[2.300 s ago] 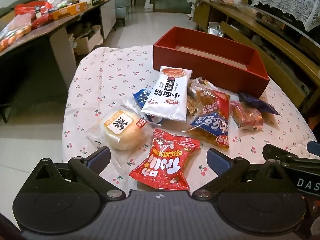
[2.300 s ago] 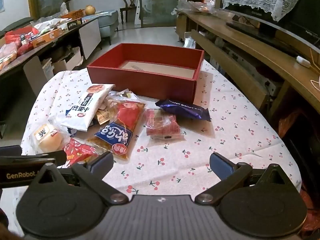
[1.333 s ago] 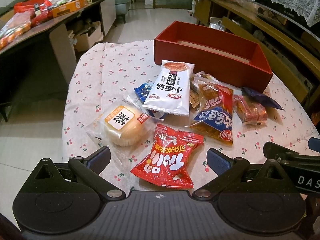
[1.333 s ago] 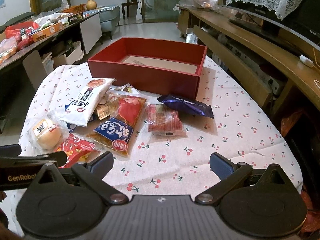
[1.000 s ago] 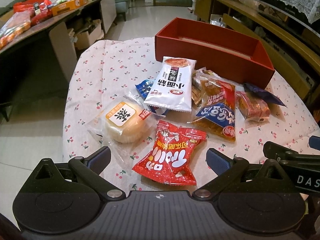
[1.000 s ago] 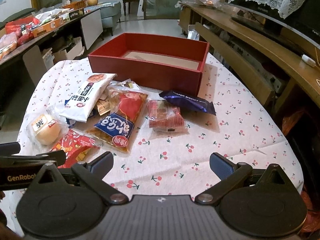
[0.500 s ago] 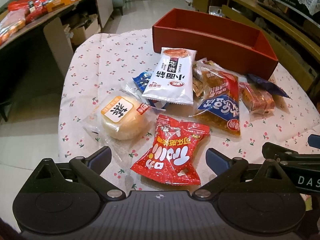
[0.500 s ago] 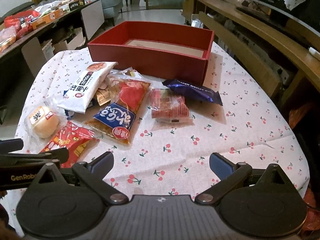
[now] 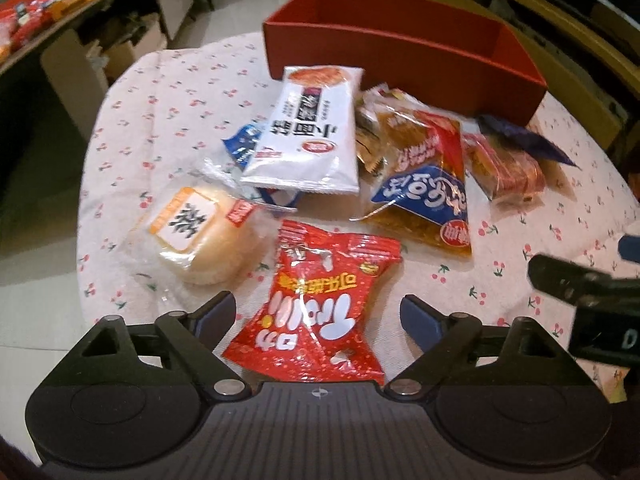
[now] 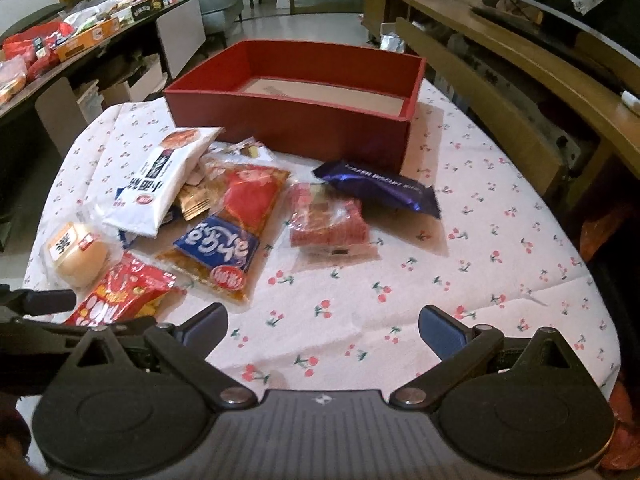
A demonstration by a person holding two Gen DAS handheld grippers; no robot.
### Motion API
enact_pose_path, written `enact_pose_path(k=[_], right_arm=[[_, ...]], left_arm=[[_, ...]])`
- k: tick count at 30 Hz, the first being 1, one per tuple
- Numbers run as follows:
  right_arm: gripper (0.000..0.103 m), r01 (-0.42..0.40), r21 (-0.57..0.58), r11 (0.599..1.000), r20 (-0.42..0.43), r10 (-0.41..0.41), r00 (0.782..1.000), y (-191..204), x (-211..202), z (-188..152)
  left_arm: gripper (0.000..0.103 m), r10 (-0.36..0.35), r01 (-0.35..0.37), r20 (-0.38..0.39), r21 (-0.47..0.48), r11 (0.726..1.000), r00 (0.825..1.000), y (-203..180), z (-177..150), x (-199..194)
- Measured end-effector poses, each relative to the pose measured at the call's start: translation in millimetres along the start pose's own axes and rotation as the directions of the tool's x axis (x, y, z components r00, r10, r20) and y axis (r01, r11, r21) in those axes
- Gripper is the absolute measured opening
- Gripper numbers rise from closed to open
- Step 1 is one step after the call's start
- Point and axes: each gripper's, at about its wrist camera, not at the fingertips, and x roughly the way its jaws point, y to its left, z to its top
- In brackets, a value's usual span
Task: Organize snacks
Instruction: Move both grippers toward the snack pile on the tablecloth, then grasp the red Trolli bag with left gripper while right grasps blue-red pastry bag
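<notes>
Left wrist view. The left gripper is tilted down over the near edge of the table. Its jaws are closing, with the red packet lying between them; the pads are not yet seen to press on it, so nothing is held. The packet lies flat on the cloth, nearest of all the snacks, which is judged to be why it is taken first. Just beside it on the left lies a wrapped bun. Further back, a white packet is propped on a small blue wrapper, and an orange-and-blue bag lies beside it. Behind these the red box stands open, judged to be where the snacks are meant to go. Part of the right gripper is seen at the right edge.

Right wrist view. The right gripper is held above a bare patch of cloth with its jaws wide apart and nothing between them; it is judged to be waiting clear of the pile. The box is seen to be empty, its pale floor showing. A purple bar lies near the box wall, touching a clear pack of red cakes. All snacks are outside the box, so the sorting is judged barely begun.
</notes>
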Motion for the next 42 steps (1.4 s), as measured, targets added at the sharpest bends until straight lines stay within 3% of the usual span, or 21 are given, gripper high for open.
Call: enact_pose_path(k=[4, 10, 13, 16, 21, 27, 29, 33, 34, 38, 42], right_arm=[[0.103, -0.016, 0.019, 1.0, -0.026, 0.016, 1.0, -7.5, 5.3, 3.2], [0.103, -0.058, 0.058, 0.997, -0.06, 0.062, 0.996, -11.6, 11.1, 17.1], [0.103, -0.106, 0.077, 0.991, -0.059, 0.11, 0.992, -3.8, 14.3, 32.3], [0.103, -0.13, 0.081, 0.988, -0.079, 0.137, 0.987, 9.9, 26.9, 47.3], [0.087, -0.169, 0.12, 0.978, -0.154, 0.187, 0.97, 28.3, 59.1, 64.1], [0.087, -0.155, 0.084, 0.984, -0.211, 0.17, 0.963, 55.3, 91.5, 72.0], [0.103, -0.148, 0.054, 0.988, -0.213, 0.156, 0.965, 64.8, 98.3, 72.9], [0.103, -0.127, 0.002, 0.992, -0.194, 0.125, 0.973, 76.0, 105.2, 75.5], [0.1, -0.124, -0.014, 0.992, -0.181, 0.119, 0.976, 76.5, 103.9, 75.3], [0.061, -0.186, -0.019, 0.982, -0.175, 0.18, 0.968, 63.1, 92.7, 74.4], [0.056, -0.21, -0.017, 0.977, -0.211, 0.202, 0.956, 42.4, 81.5, 65.5]], left_arm=[[0.082, -0.032, 0.032, -0.057, -0.017, 0.999, 0.998, -0.2, 3.1, 11.1], [0.08, -0.028, 0.027, -0.069, -0.017, 1.0, 0.997, -1.8, 9.2, 15.3], [0.063, -0.027, 0.027, -0.049, -0.002, 1.0, 0.998, -1.7, 8.6, 10.6], [0.061, -0.061, 0.059, -0.046, -0.036, 0.998, 0.997, 4.4, 7.7, 7.4], [0.06, -0.091, 0.088, -0.044, -0.06, 0.994, 0.995, 11.6, 5.6, 4.4], [0.061, -0.108, 0.105, -0.038, -0.055, 0.993, 0.993, 13.1, 3.6, 4.0], [0.062, -0.117, 0.114, -0.038, -0.061, 0.992, 0.992, 14.8, 3.4, 4.4], [0.064, -0.135, 0.132, -0.033, -0.074, 0.988, 0.99, 17.9, 3.6, 4.8], [0.064, -0.137, 0.134, -0.032, -0.071, 0.988, 0.99, 17.9, 3.2, 4.6], [0.063, -0.14, 0.138, -0.034, -0.069, 0.988, 0.989, 18.8, 3.0, 3.8], [0.061, -0.137, 0.135, -0.038, -0.067, 0.989, 0.99, 19.0, 1.5, 1.9]])
